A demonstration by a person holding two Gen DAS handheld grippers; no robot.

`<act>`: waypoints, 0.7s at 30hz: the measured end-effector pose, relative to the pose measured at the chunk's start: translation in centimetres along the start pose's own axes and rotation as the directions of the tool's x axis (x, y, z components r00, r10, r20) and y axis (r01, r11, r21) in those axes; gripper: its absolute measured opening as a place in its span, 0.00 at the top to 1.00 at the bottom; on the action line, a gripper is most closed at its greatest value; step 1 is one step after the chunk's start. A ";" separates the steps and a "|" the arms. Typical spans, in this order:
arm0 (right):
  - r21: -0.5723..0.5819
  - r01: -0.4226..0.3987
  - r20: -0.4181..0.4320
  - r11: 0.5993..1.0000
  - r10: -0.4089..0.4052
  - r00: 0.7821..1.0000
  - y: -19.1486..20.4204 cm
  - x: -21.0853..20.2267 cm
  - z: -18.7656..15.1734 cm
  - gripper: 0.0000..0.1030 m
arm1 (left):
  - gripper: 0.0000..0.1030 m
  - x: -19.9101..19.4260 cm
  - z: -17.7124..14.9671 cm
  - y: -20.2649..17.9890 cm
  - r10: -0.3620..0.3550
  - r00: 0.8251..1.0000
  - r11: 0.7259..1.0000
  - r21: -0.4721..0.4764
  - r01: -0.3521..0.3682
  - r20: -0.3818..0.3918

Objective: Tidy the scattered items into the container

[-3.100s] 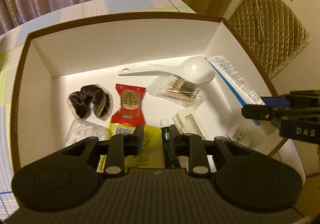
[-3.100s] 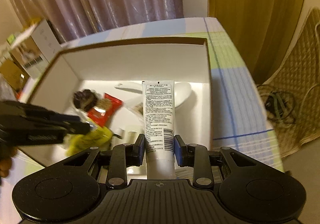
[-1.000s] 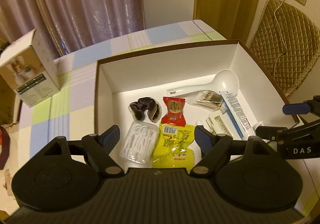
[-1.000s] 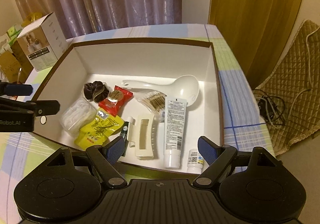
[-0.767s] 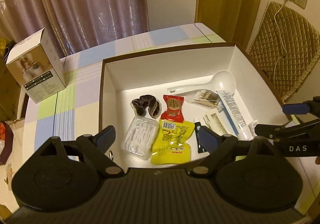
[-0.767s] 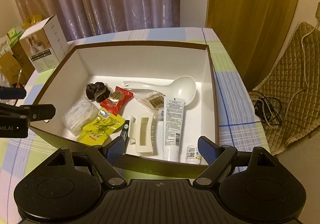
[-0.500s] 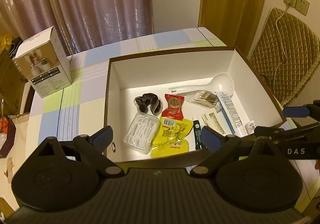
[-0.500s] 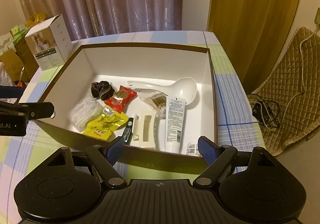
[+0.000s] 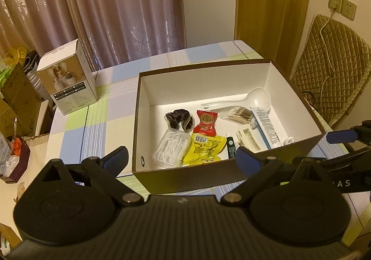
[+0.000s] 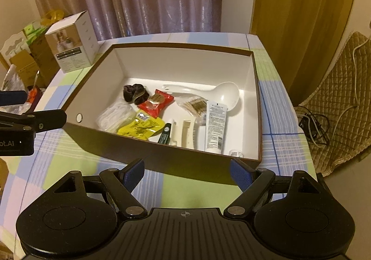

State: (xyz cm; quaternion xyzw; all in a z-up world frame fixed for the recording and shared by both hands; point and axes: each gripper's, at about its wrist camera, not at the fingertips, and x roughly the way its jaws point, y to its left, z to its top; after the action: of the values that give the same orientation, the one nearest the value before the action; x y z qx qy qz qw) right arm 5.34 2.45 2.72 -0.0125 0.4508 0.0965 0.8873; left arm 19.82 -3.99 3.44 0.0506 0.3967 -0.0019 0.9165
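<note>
A brown box with white inside [image 9: 231, 67] [image 10: 180, 48] stands on the checked tablecloth. In it lie a white ladle [image 9: 257, 99] [image 10: 222, 94], a white tube [image 9: 266, 126] [image 10: 214, 126], cotton swabs [image 9: 238, 115], a red packet [image 9: 206, 122] [image 10: 157, 102], a yellow pouch [image 9: 204, 147] [image 10: 141, 129], a floss-pick box [image 9: 171, 148], a dark scrunchie [image 9: 180, 118] [image 10: 135, 93] and a small bottle [image 10: 236, 153]. My left gripper [image 9: 182, 160] is open and empty, held back from the box's near wall. My right gripper [image 10: 186, 173] is open and empty, also in front of the box.
A cardboard product box [image 9: 67, 77] [image 10: 71, 41] stands on the table to the left of the container. Clutter and cartons [image 10: 20, 60] sit off the table's left edge. A quilted pad with cables [image 10: 336, 102] lies to the right.
Both grippers let go of their items in the box, opened wide and pulled back and up away from it. The tube now lies inside the box.
</note>
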 end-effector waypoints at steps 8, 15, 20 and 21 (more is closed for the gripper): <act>-0.005 -0.004 0.017 1.000 0.004 1.000 0.0 -1.3 -0.7 0.17 | 0.05 -1.7 -0.7 -0.6 0.018 1.000 1.000 0.011 -0.019 0.024; 0.023 0.008 0.012 1.000 -0.008 1.000 -0.8 -2.1 -1.7 0.17 | 0.05 -2.2 -1.7 -1.4 0.011 1.000 1.000 0.017 -0.011 0.016; 0.038 0.017 0.010 0.999 -0.018 1.000 -1.3 -2.8 -2.2 0.17 | 0.05 -2.7 -2.2 -2.2 0.004 1.000 1.000 0.023 -0.004 0.021; 0.039 0.019 0.008 0.999 -0.019 1.000 -1.4 -2.8 -2.3 0.17 | 0.05 -2.9 -2.3 -2.3 0.004 1.000 1.000 0.025 -0.004 0.023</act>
State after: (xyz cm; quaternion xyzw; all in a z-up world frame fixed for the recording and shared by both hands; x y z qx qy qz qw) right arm 2.15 0.39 3.54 0.0009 0.4489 0.0792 0.8901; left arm 16.05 -6.14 3.75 0.0626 0.3858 -0.0055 0.9204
